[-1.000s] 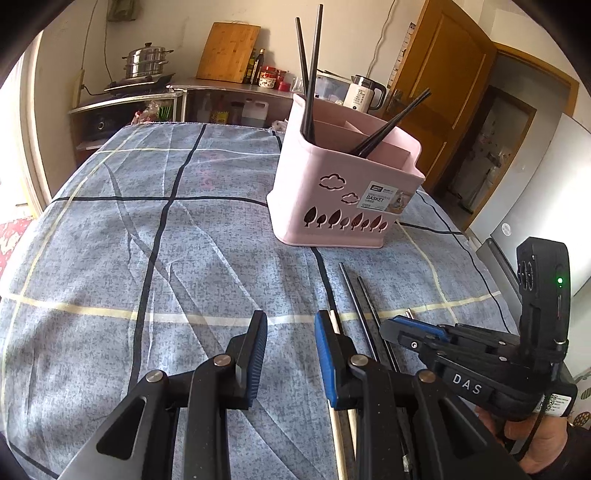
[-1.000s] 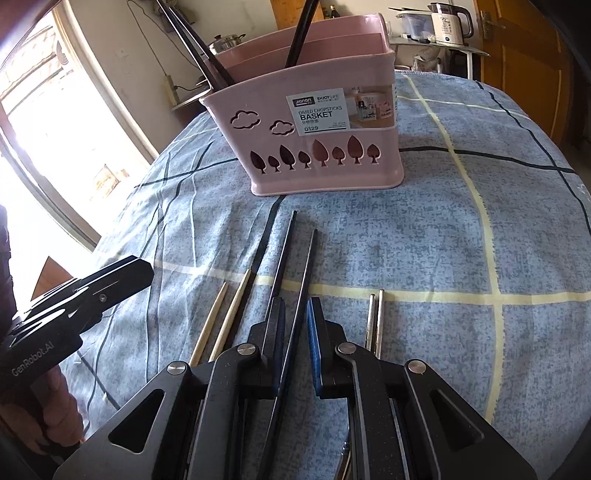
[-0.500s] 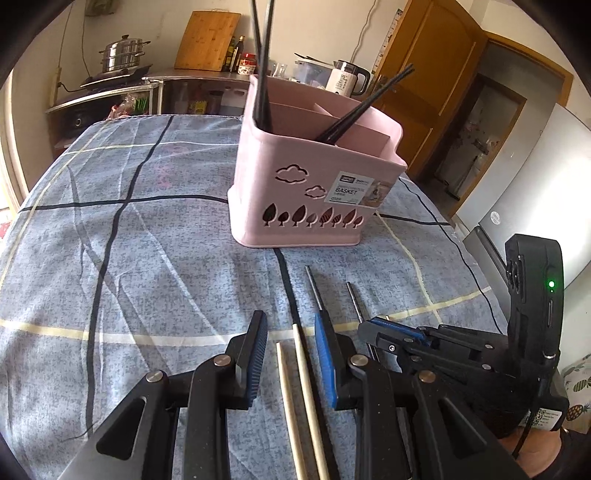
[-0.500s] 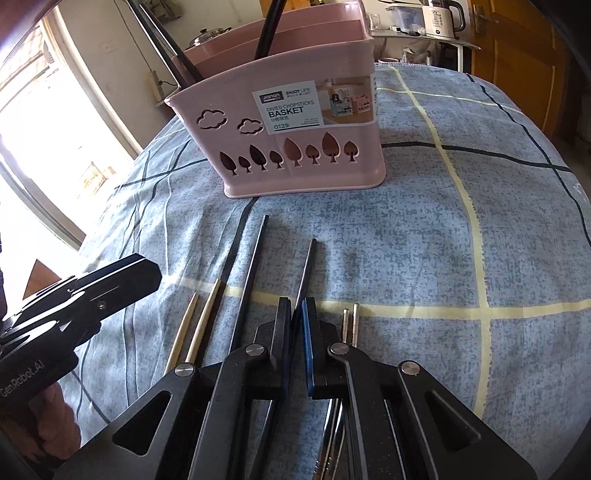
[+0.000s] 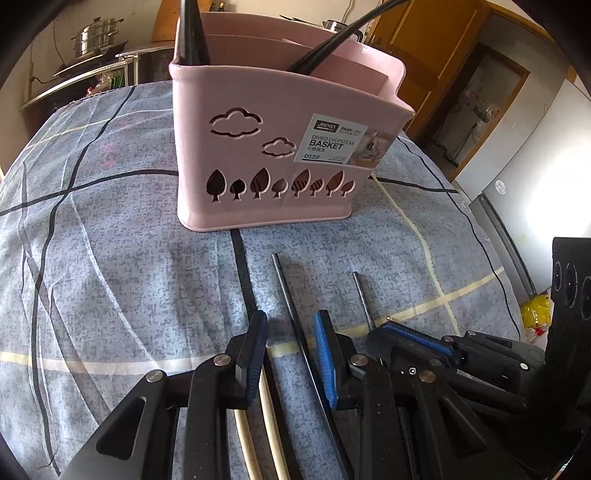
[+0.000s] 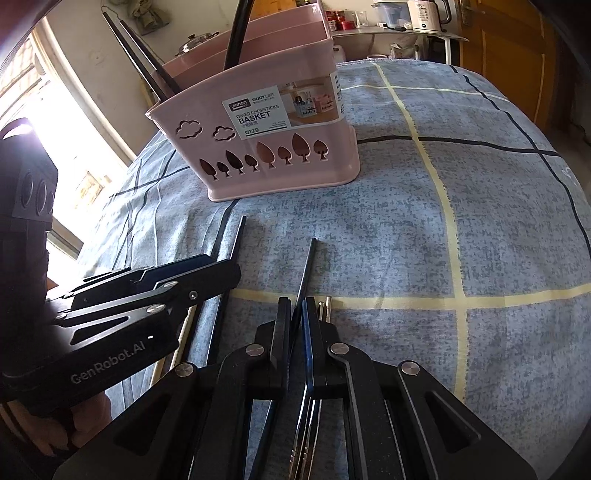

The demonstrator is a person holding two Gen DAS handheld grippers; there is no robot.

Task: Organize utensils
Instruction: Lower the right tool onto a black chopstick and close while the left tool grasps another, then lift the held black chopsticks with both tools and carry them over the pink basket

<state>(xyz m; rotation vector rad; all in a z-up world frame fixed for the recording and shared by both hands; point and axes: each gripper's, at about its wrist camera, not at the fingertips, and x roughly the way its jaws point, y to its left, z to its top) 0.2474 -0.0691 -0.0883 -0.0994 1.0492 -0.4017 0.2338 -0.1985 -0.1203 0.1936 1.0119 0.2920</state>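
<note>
Pale pink plastic basket [image 5: 266, 155] on a blue-grey mottled tablecloth [image 5: 110, 258] crossed by black and cream lines; smooth walls, rounded corners, cloud and tree cut-outs along the front, a white paper label reading BASKET. Divided inside into compartments, with long glossy black chopsticks [image 5: 192, 33] standing tilted in it, some at the left end, another leaning out toward the right. In front of the basket, flat on the cloth: one slim dark chopstick [image 5: 291, 306], a second dark chopstick [image 6: 304, 273], a pair of pale round wooden chopsticks [image 5: 258, 424], and a pair of thin metal chopsticks [image 6: 325, 306] just beside the second dark one. Left gripper [image 5: 291, 354], matte black with ribbed blue pads, partly open and holding nothing, jaws straddling the first dark chopstick, which lies close against the right-hand pad; wooden pair running under the left-hand finger. Right gripper [image 6: 293, 332] just drawn together, jaws clamped on the second dark chopstick, tip of it poking out ahead toward the basket. Both grippers close together, near the basket's front.
</note>
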